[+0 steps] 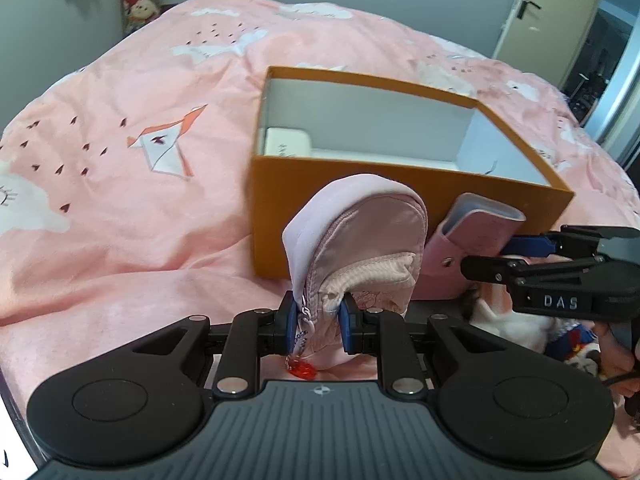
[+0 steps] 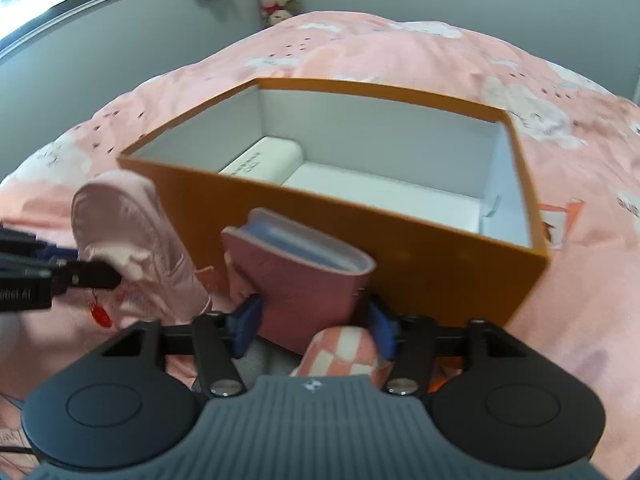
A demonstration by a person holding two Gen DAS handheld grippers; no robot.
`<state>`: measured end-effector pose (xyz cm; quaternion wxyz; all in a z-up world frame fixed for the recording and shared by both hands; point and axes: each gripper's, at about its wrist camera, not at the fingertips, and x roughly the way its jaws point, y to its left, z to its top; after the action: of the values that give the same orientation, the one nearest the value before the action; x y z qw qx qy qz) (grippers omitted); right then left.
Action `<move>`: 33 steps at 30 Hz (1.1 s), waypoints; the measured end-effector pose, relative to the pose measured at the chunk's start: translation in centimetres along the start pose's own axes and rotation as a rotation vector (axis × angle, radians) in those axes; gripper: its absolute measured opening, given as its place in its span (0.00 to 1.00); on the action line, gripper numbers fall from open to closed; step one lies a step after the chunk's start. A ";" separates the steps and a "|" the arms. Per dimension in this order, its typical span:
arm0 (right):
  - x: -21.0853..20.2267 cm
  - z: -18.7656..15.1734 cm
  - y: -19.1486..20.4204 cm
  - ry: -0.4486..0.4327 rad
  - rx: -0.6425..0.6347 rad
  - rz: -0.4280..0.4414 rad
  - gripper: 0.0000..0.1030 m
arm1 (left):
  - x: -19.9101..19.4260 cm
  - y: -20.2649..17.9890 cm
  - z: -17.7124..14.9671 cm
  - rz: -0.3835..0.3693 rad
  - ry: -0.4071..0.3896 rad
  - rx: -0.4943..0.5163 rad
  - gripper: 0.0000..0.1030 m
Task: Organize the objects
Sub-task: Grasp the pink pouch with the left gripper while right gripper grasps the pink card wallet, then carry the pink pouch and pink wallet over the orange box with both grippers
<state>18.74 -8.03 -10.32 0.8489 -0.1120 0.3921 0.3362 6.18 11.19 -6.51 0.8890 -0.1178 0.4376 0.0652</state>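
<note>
In the lower middle of the left wrist view, my left gripper point(image 1: 317, 318) is pinching a small pink zip pouch point(image 1: 356, 240) by its lower edge, so the pouch stands up in front of the orange box point(image 1: 280, 208). I think it is held like this because it must go over the near wall and into the box. A red charm point(image 1: 302, 370) hangs from its zipper.

In the right wrist view, my right gripper point(image 2: 314, 326) has the pink card holder point(image 2: 304, 272) between its blue pads point(image 2: 245, 320). The left pad touches it, but the right side is hidden, so I cannot tell if it grips already. The holder leans on the box wall.

The box is open on the pink blanket point(image 1: 140, 80). Inside, on the left, lies one white case point(image 2: 264, 164) with small dark writing I cannot read.

On the right gripper's side I read "DAS" point(image 1: 560, 302).
</note>
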 end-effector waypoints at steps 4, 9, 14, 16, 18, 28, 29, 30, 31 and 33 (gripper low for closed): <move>-0.4 0.0 1.2 -0.017 -0.078 0.000 0.35 | 0.5 0.5 0.2 0.007 0.020 -0.029 0.23; -0.7 0.4 2.1 -0.033 -0.088 0.082 0.32 | 1.2 0.7 0.2 0.033 0.032 -0.028 0.23; 0.6 0.4 2.3 -0.042 -0.116 0.108 0.45 | 1.5 1.1 0.2 0.033 0.044 -0.039 0.23; 1.2 0.4 2.0 -0.037 -0.102 0.137 0.45 | 1.6 1.3 0.1 0.035 0.043 -0.043 0.23; 2.0 0.0 1.6 0.007 -0.063 0.140 0.45 | 1.6 1.3 0.1 0.033 0.042 -0.042 0.23; 3.7 -0.8 2.7 -0.004 -0.059 0.164 0.59 | 1.7 1.3 -0.1 0.059 0.040 -0.055 0.23; 3.4 -0.8 2.8 -0.015 -0.073 0.146 0.45 | 1.7 1.4 -0.2 0.064 0.044 -0.059 0.23; 3.2 -0.8 2.9 -0.024 -0.080 0.134 0.41 | 1.7 1.4 -0.2 0.065 0.047 -0.065 0.23; 2.8 -0.8 2.7 -0.028 -0.078 0.138 0.35 | 1.6 1.6 -0.3 0.066 0.048 -0.072 0.23; 1.9 -0.8 2.3 -0.032 -0.065 0.173 0.30 | 1.6 1.8 -0.2 0.068 0.052 -0.087 0.23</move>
<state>17.60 -5.72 -12.14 0.8188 -0.1000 0.3756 0.4225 6.61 12.90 -8.15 0.8686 -0.1431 0.4611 0.1112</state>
